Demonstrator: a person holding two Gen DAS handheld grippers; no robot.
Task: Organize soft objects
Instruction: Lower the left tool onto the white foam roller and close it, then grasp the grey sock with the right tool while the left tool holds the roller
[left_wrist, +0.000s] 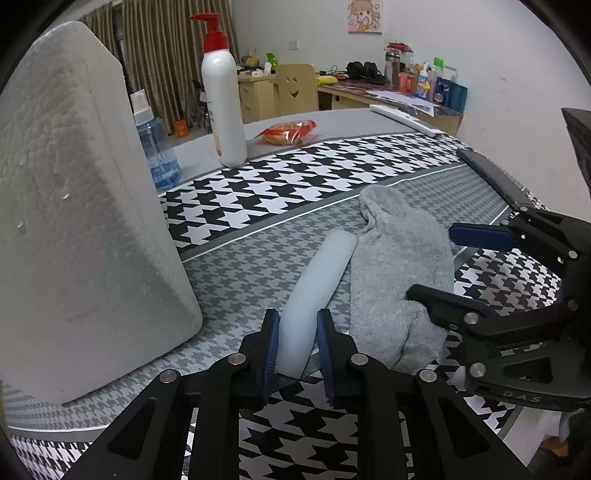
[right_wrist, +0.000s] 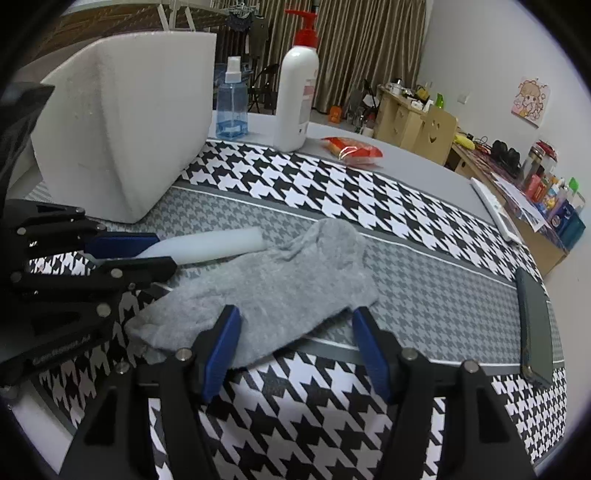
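Meanwhile, beside the foam box (left_wrist: 85, 206), a white tube (left_wrist: 314, 291) is clamped by the left gripper (left_wrist: 295, 347); the right gripper (right_wrist: 295, 350) is held open over the grey sock (right_wrist: 273, 284).

Left hand-held gripper (left_wrist: 297, 341) angled down, pads clamped on white foam roll (left_wrist: 317, 280); right hand-held gripper (right_wrist: 295, 347) angled down, jaws apart astride grey sock (right_wrist: 266, 288).
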